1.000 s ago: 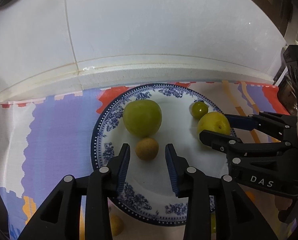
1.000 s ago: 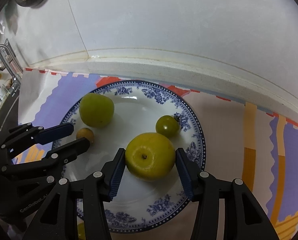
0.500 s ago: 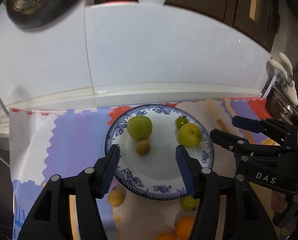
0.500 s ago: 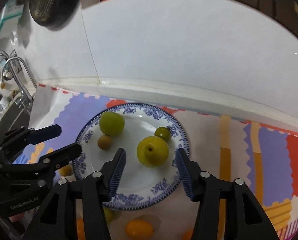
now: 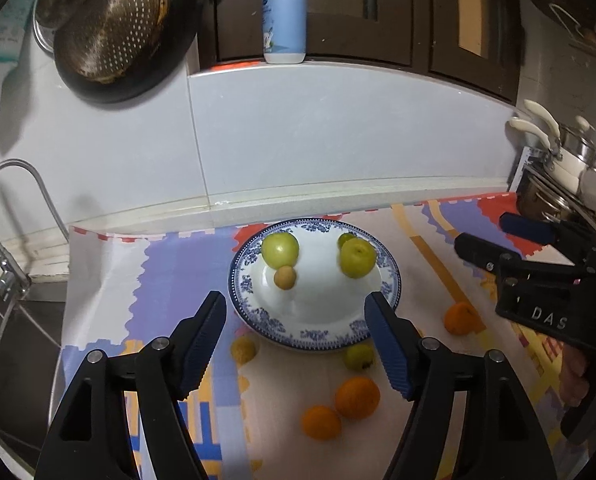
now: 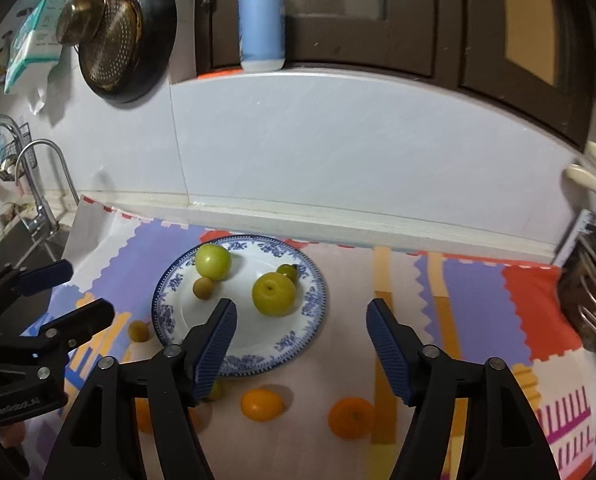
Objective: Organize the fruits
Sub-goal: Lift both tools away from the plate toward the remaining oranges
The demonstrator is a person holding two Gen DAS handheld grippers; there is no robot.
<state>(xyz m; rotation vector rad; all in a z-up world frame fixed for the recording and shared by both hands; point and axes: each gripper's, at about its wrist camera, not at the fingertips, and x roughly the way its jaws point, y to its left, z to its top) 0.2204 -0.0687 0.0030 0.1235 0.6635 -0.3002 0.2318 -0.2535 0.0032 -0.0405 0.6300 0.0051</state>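
Plate holds 4 fruits: 2 big green ones, 1 small green, 1 small tan. Approx. 5 left on the mat just off the plate's near rim: 3 oranges, a yellowish one, a small green one; est. under half done. Left gripper and right gripper both spread wide, holding nothing, above the plate's near edge.
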